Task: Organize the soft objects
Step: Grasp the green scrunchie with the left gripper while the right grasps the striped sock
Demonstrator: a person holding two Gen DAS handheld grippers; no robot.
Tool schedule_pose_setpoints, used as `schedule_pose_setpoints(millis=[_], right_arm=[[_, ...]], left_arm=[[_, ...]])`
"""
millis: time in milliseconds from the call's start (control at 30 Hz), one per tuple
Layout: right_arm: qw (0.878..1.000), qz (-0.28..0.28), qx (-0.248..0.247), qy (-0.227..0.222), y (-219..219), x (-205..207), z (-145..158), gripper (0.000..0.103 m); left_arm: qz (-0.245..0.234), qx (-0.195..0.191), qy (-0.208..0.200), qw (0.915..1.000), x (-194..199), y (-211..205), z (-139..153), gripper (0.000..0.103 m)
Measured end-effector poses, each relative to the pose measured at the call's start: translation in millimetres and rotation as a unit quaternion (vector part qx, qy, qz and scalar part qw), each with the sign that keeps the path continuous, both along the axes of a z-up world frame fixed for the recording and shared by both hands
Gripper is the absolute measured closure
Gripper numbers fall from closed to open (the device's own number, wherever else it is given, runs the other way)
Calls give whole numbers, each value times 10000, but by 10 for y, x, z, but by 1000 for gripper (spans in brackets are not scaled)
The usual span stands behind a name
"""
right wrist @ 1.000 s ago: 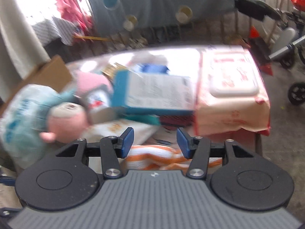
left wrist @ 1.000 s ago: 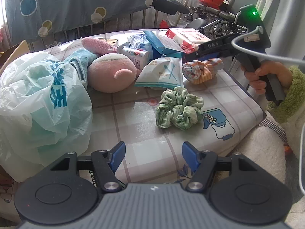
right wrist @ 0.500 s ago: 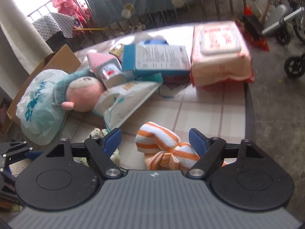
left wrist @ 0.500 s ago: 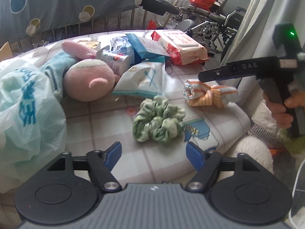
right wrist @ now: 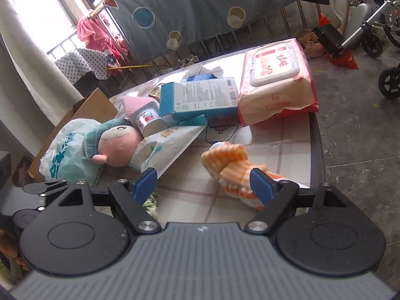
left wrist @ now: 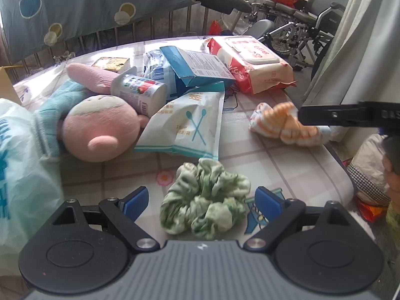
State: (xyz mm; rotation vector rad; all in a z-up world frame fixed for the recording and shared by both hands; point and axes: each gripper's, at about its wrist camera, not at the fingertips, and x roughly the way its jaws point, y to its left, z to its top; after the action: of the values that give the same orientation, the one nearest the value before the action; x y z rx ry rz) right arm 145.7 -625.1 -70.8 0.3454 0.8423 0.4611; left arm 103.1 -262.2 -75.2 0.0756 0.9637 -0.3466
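Nothing looks sorted yet: the scrunchie (left wrist: 205, 200), striped cloth (right wrist: 232, 170) and doll (left wrist: 100, 127) all lie loose on the counter (left wrist: 275, 160) among the packets. The left gripper (left wrist: 202, 198) has been opening, fingers spread either side of the scrunchie without pressing. The right gripper (right wrist: 202, 182) is spread too, empty, one finger in front of the cloth.

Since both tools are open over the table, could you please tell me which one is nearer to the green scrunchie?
Left. The left tool straddles the green scrunchie, pads clear of it. The right tool sits farther over, by the orange striped cloth.
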Motion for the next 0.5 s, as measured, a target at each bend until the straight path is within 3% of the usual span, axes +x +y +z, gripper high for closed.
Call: schedule_pose_setpoints(millis=[233, 400, 500], right_arm=[[9998, 81, -145, -128, -73, 109, -25, 19], [9964, 649, -524, -174, 46, 269, -74, 10], [9915, 1023, -798, -97, 127, 387, -159, 9]], left_arm=[[85, 208, 241, 9995, 134, -125, -155, 12], [202, 90, 481, 9986, 190, -91, -236, 29], [242, 74, 485, 9985, 184, -66, -252, 38]])
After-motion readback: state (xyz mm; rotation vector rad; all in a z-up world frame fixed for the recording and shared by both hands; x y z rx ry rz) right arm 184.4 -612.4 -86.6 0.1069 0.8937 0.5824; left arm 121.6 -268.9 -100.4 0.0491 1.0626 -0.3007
